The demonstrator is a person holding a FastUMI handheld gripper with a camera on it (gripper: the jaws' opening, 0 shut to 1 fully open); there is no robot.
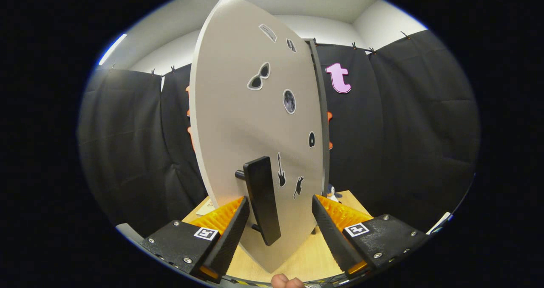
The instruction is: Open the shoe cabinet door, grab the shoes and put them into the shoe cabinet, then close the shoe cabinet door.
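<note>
**A:** Where does it stand?

**B:** My tool (280, 213) is spread wide, one finger on each side of the black handle (262, 199) on the shoe cabinet door (238, 122). The handle sits between the fingers, closer to the left one, and neither finger presses on it as far as I can see. The door is swung out toward me, its stickered face in front, its far edge meeting the cabinet frame (319, 109). The bottom corner of the door hangs above the wooden tabletop (297, 260).

**A:** And the shoes?

**B:** I can't make them out. The door blocks most of what lies ahead. There is a small pale thing (332, 193) on the tabletop just past the right finger, too small to name.

**A:** What could go wrong?

**B:** If I squeeze now, the left finger reaches the handle first and may push the door sideways instead of gripping. The handle also tilts across my fingers, so a grip could twist off it. With the door this close, swinging my hand may knock the panel and rock the whole cabinet.

**A:** Which step, then?

**B:** I judge it a door step; whether opening or closing, I can't tell from here.
</note>
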